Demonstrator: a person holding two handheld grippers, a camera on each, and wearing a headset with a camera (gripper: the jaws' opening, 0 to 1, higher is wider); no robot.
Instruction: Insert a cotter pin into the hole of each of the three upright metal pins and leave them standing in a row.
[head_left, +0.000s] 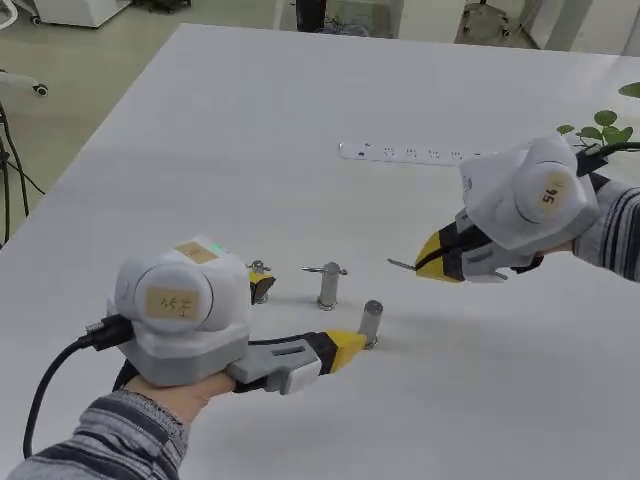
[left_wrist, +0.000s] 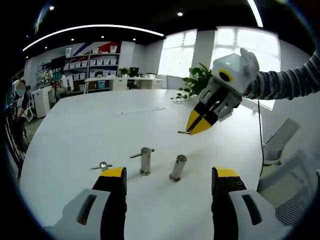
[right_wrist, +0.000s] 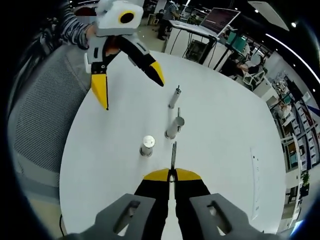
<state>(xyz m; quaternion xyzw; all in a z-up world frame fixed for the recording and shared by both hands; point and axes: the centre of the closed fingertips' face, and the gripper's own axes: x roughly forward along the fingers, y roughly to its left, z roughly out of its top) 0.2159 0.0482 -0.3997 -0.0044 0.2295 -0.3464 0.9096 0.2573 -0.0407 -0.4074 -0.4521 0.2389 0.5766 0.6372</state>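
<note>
- Middle metal pin (head_left: 328, 285): upright on the white tabletop (head_left: 250, 150), with a fitted cotter pin (head_left: 318, 269) crosswise through its top.
- Second metal pin (head_left: 259, 272): left of the middle pin, likewise fitted.
- Bare metal pin (head_left: 371, 322): right of the middle pin, nearer the person.
- Left gripper (head_left: 303, 316): fingers spread wide, either side of the middle pin, holding nothing.
- Right gripper (head_left: 426, 263): raised, right of the middle pin, fingers clamped on a loose cotter pin (head_left: 401, 265).
- Power strip (head_left: 410, 153): beyond the middle pin.

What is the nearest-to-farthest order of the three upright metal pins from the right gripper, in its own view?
1. Bare-topped grey metal pin, slightly left.
2. Middle grey metal pin, straight ahead.
3. Far grey metal pin, row's end.
</note>
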